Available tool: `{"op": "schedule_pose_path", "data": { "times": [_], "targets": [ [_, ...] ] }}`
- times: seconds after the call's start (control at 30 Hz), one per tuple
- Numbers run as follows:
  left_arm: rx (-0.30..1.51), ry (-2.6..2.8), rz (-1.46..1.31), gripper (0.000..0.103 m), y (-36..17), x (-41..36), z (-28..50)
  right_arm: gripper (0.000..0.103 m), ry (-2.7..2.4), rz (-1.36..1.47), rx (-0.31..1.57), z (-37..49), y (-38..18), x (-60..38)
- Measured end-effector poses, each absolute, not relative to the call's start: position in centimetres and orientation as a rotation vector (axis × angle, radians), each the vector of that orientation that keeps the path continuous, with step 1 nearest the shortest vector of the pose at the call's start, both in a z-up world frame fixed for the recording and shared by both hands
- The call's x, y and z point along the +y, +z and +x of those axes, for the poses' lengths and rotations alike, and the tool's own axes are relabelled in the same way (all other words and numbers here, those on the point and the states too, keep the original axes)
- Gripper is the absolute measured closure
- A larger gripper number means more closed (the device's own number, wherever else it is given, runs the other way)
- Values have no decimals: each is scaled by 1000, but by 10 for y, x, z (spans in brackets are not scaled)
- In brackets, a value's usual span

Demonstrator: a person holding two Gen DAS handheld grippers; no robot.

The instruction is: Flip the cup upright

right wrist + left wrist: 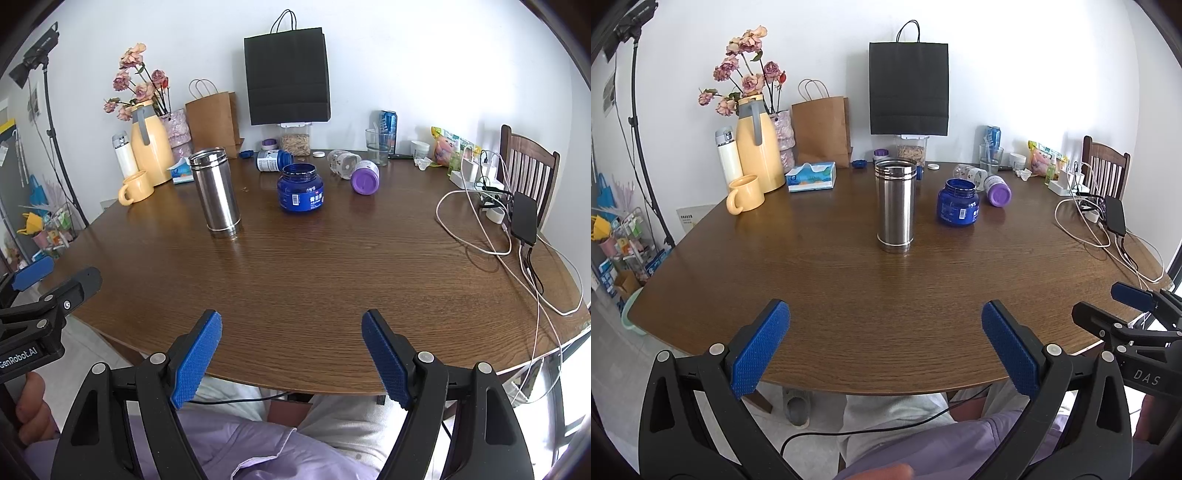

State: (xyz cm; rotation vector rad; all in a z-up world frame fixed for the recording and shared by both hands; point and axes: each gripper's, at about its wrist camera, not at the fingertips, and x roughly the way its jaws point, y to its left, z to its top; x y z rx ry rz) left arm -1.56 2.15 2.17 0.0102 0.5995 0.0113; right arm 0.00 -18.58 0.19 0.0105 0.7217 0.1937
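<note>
From the left wrist view, the left gripper [885, 345] hangs over the near edge of the tabletop [849, 314] with its blue pads spread wide and nothing between them. The stainless steel cup [895, 205] stands well apart from it, near the middle of the tabletop, its open mouth with threaded rings at the top and its base on the wood. Just to the right of the cup sits a blue jar [957, 202] with no lid, and beyond that a purple-capped bottle [997, 189] lies on its side. The right gripper [1137, 306] shows at the right edge of this view, near the tabletop's right edge (how far its jaws are parted cannot be told from here).

From the right wrist view, the right gripper [291, 356] also hovers at the near edge, pads wide and empty. The cup [215, 192] stands left of centre, mouth up, the blue jar [300, 188] beside it but not touching.

Judging by the cup's pose, the flip looks already done and both grippers are clear of it. The next move probably calls for nothing more than keeping the grippers away, so the tall, narrow cup is not knocked.
</note>
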Motion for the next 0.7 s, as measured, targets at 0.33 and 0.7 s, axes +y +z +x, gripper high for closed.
{"op": "schedule_pose_path", "data": {
  "times": [0.33, 0.7],
  "targets": [
    [600, 15, 13, 0, 22, 22, -16, 21, 194, 9, 720, -1, 2, -186],
    [602, 15, 13, 0, 20, 24, -18, 21, 204, 5, 694, -2, 6, -185]
  ]
}}
